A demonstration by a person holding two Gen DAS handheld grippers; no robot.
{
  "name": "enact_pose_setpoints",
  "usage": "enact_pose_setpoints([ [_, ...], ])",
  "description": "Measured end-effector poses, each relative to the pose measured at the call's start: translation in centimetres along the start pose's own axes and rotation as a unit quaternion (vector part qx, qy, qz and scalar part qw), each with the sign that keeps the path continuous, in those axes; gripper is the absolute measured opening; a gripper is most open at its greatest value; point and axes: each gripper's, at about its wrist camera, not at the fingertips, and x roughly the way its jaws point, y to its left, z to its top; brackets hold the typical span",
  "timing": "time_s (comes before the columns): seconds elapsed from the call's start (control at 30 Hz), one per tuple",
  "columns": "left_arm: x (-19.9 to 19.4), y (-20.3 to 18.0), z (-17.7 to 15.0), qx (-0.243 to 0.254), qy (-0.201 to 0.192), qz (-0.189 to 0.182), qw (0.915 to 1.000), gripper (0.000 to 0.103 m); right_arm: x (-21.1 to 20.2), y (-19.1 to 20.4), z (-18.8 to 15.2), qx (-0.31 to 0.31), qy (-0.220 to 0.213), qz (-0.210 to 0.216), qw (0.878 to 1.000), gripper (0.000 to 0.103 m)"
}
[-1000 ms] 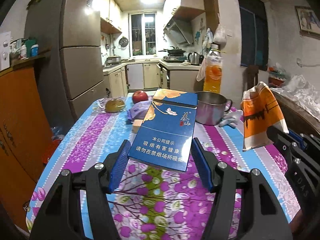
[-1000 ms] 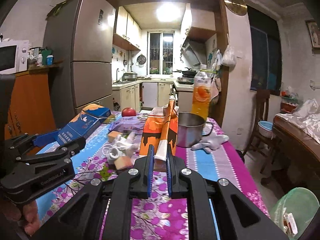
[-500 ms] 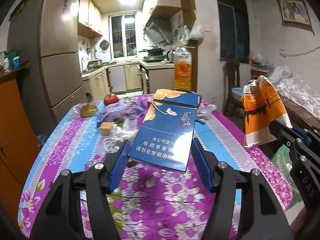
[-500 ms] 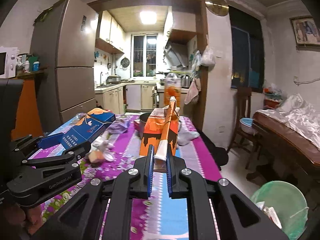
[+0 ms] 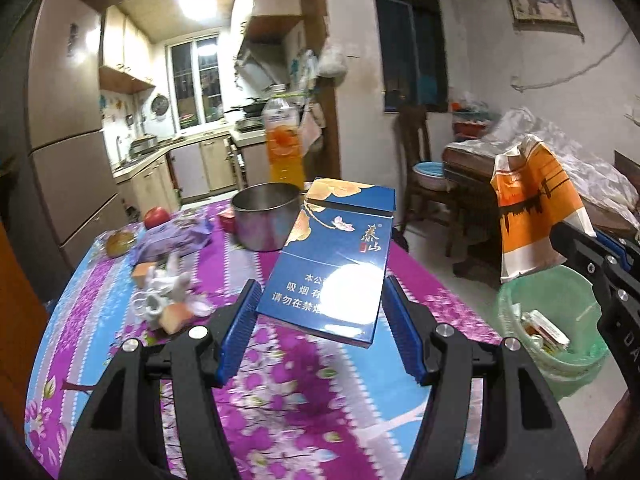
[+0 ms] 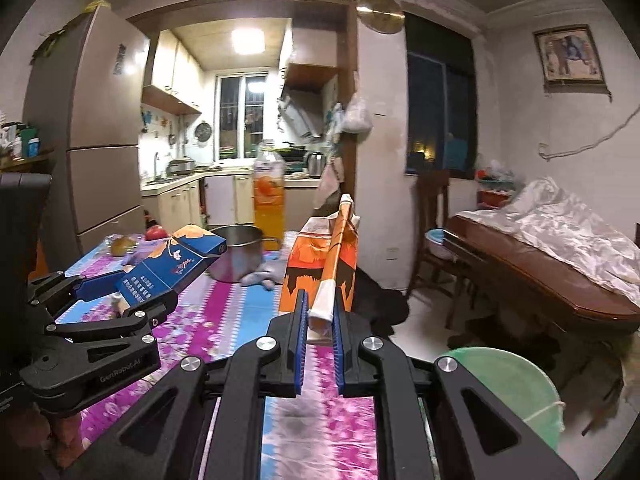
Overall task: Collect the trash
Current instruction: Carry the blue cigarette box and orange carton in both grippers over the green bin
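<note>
My left gripper (image 5: 320,284) is shut on a blue cigarette carton (image 5: 340,256), held tilted above the floral tablecloth (image 5: 280,400). The right wrist view shows the same carton (image 6: 172,272) in the left gripper (image 6: 136,292) at the left. My right gripper (image 6: 320,300) is shut on the lower edge of an orange-and-white paper bag (image 6: 324,264), which stands up from its pads. In the left wrist view that bag (image 5: 532,216) hangs over a green-lined trash bin (image 5: 552,320) on the floor past the table's right edge. The bin (image 6: 508,392) holds some litter.
On the table stand a steel pot (image 5: 266,220), an orange drink bottle (image 5: 282,140), an apple (image 5: 156,216), a purple wrapper (image 5: 172,240) and white crumpled scraps (image 5: 164,292). A wooden chair (image 5: 420,152) and a sheet-covered wooden table (image 6: 540,260) stand to the right.
Both grippers have swung right along the table with their loads still held. The green bin has come into the left wrist view and grown larger in the right one.
</note>
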Motion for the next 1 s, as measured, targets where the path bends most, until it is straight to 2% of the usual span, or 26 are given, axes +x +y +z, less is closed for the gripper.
enact_pose_setpoints([
  [0.73, 0.4, -13.8, 0.8, 0.073, 0.0, -0.09, 0.9932, 0.06, -4.4, -15.0, -3.4, 0.032, 0.019, -0.116, 0.993, 0.012],
  [1.0, 1.8, -18.0, 1.7, 0.082, 0.026, -0.134, 0.9873, 0.06, -3.1, -19.3, -4.0, 0.03, 0.068, -0.139, 0.987, 0.012],
])
